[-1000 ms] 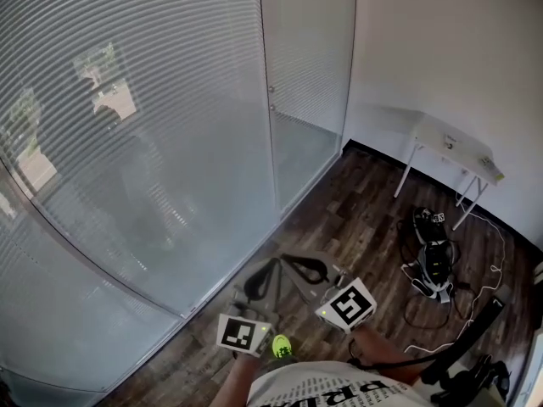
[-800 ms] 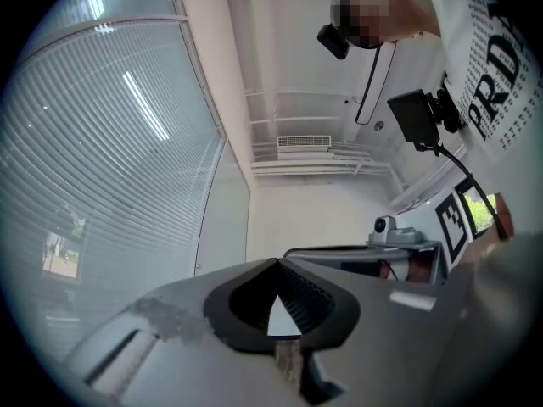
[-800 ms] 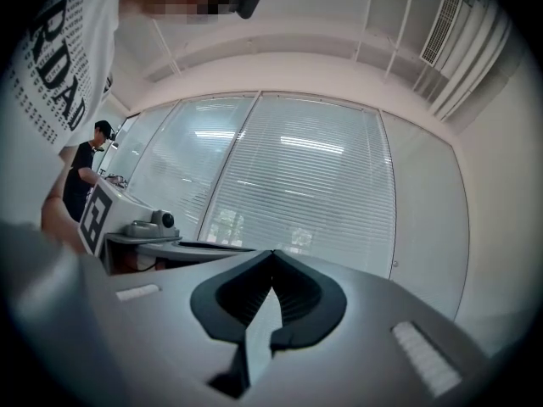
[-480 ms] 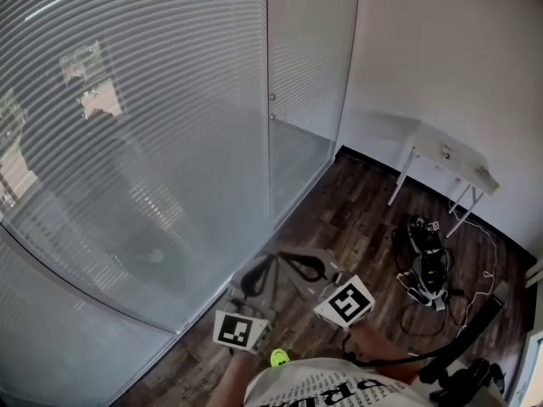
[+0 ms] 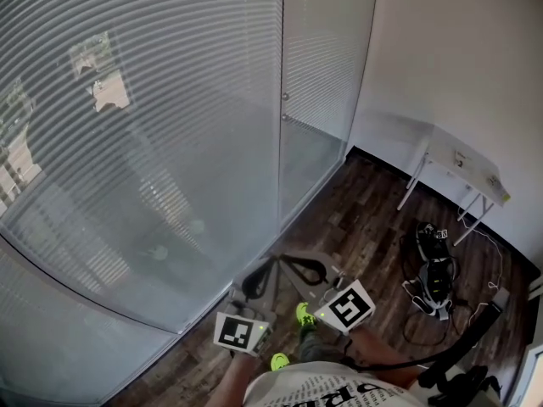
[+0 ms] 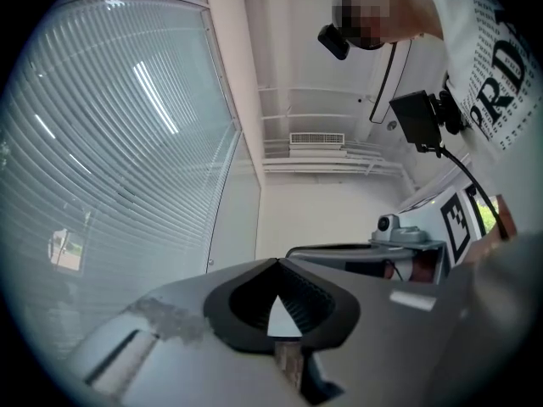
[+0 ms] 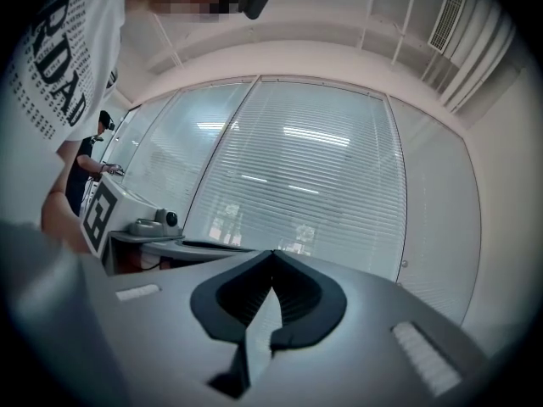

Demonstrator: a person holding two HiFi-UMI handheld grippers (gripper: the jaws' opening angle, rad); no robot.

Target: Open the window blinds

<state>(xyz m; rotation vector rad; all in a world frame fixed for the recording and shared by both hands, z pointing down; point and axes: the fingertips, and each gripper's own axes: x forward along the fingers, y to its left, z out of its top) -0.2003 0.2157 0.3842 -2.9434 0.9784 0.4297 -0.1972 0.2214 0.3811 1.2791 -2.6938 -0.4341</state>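
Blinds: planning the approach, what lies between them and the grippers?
Nothing: the head view shows only bare wooden floor between the blinds, left gripper and right gripper.

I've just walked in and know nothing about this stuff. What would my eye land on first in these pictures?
First the window blinds, a wall of closed slats filling the left of the head view. Next, low in the middle of that view, the left gripper and the right gripper, both shut and empty. At right, a small white table stands by the wall.
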